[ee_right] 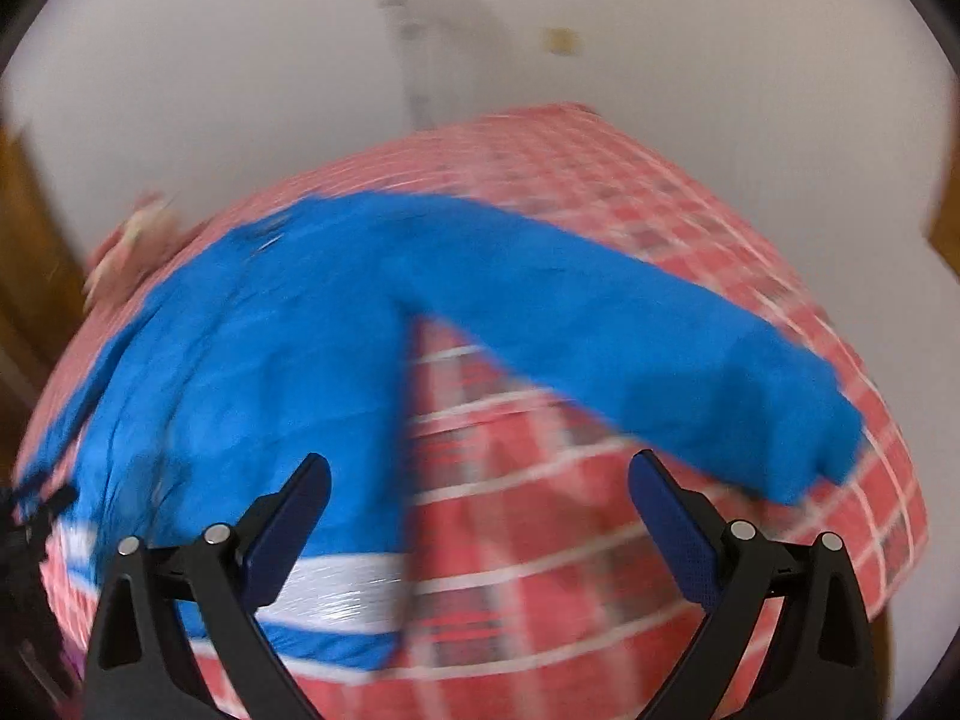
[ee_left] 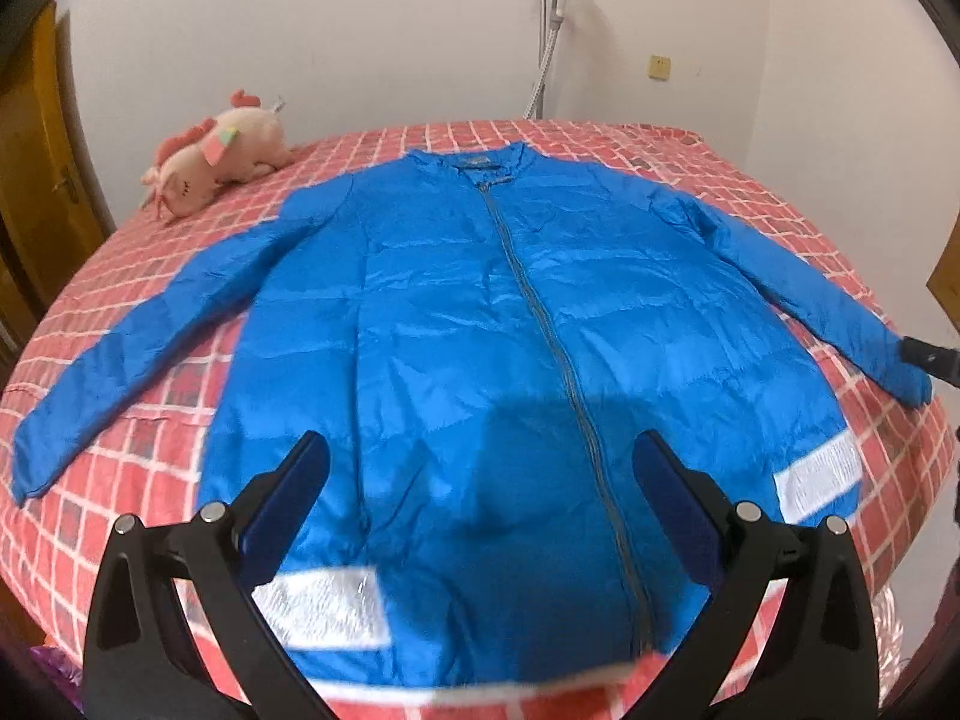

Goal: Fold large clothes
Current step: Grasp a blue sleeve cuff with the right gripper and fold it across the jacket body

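Observation:
A blue zip-up jacket [ee_left: 480,324] lies flat, front up, on the red checked bed [ee_left: 180,396], both sleeves spread outward. White bands mark its hem. My left gripper [ee_left: 480,456] hovers open above the lower front of the jacket, nothing between its fingers. In the blurred right wrist view the jacket's right sleeve [ee_right: 630,336] runs out to the right, its cuff close to my right gripper [ee_right: 480,480], which is open and holds nothing above the bedspread [ee_right: 540,540]. A dark part of the right tool [ee_left: 927,354] shows beside the sleeve cuff in the left wrist view.
A pink plush toy [ee_left: 210,156] lies at the bed's far left corner. White walls stand behind, with a grey hose fitting [ee_left: 549,24] on the far one. A brown wooden door [ee_left: 36,168] stands at the left.

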`<state>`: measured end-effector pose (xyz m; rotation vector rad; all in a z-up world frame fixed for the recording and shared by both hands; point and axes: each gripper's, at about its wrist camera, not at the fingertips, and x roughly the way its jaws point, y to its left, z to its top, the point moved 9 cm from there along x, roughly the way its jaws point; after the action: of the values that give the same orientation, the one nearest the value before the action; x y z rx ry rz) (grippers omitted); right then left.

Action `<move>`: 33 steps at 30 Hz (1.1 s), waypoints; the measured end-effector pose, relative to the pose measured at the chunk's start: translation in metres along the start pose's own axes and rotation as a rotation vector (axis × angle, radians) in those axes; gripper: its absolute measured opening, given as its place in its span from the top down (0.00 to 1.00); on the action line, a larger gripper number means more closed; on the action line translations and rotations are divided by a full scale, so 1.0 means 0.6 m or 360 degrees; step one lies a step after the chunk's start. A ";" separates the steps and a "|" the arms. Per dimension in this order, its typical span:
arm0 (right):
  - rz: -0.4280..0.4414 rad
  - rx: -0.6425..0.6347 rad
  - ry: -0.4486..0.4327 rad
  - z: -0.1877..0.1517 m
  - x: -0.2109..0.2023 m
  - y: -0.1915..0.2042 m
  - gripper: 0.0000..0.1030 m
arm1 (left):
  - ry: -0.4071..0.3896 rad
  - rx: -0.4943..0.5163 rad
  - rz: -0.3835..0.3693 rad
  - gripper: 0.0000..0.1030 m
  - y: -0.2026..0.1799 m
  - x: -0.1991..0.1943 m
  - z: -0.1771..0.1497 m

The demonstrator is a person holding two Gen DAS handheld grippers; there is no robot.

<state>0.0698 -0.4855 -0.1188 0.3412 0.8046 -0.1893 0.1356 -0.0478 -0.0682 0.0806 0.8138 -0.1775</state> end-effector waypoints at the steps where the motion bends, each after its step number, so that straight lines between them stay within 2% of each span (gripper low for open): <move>1: -0.0079 0.0076 0.0015 0.007 0.004 -0.046 0.04 | 0.0005 -0.0004 0.0007 0.03 0.001 0.008 0.004; 4: -0.0267 0.0270 0.0059 0.016 0.012 -0.156 0.04 | 0.0018 -0.0016 0.0015 0.03 0.004 0.030 0.016; 5: -0.0289 0.0369 0.0094 0.014 0.019 -0.198 0.04 | 0.0023 -0.0021 0.0017 0.03 0.005 0.037 0.019; 9: -0.0199 0.0566 0.0210 0.005 0.054 -0.276 0.04 | 0.0048 -0.0026 0.0008 0.03 0.004 0.059 0.030; 12: -0.0102 0.0632 0.0287 0.000 0.088 -0.299 0.05 | 0.0053 -0.0007 0.0001 0.03 -0.003 0.069 0.037; 15: -0.0075 0.0659 0.0314 -0.002 0.113 -0.302 0.13 | 0.0044 0.0005 0.0003 0.03 -0.006 0.073 0.044; 16: -0.0089 0.0635 0.0293 0.001 0.116 -0.303 0.23 | 0.0042 0.0005 0.0000 0.03 -0.007 0.073 0.046; 17: -0.0098 0.0628 0.0281 0.003 0.116 -0.301 0.41 | 0.0040 0.0005 -0.0003 0.03 -0.007 0.074 0.046; 18: -0.0085 0.0640 0.0273 0.005 0.116 -0.301 0.47 | 0.0039 0.0006 -0.0002 0.03 -0.007 0.075 0.047; 19: -0.0036 0.0664 0.0266 0.010 0.115 -0.297 0.58 | 0.0039 0.0008 0.0001 0.03 -0.006 0.076 0.047; 20: 0.0026 0.0679 0.0258 0.016 0.112 -0.291 0.64 | 0.0041 0.0008 0.0001 0.03 -0.005 0.077 0.048; 23: 0.0026 0.0601 0.0181 0.044 0.091 -0.266 0.70 | 0.0046 0.0008 -0.0005 0.03 -0.003 0.079 0.051; 26: 0.0085 0.0533 0.0080 0.081 0.062 -0.223 0.72 | 0.0045 -0.0001 -0.0024 0.03 0.001 0.079 0.059; 30: 0.0217 0.0393 0.0000 0.155 0.051 -0.117 0.72 | 0.0032 -0.0021 -0.0042 0.03 0.012 0.080 0.077; 33: 0.0243 0.0270 -0.0012 0.196 0.065 -0.036 0.72 | 0.0048 -0.0047 -0.0041 0.03 0.026 0.087 0.092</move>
<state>0.1692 -0.5503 -0.0766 0.5597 0.7533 -0.1157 0.2130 -0.0465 -0.0683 0.0454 0.8474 -0.1888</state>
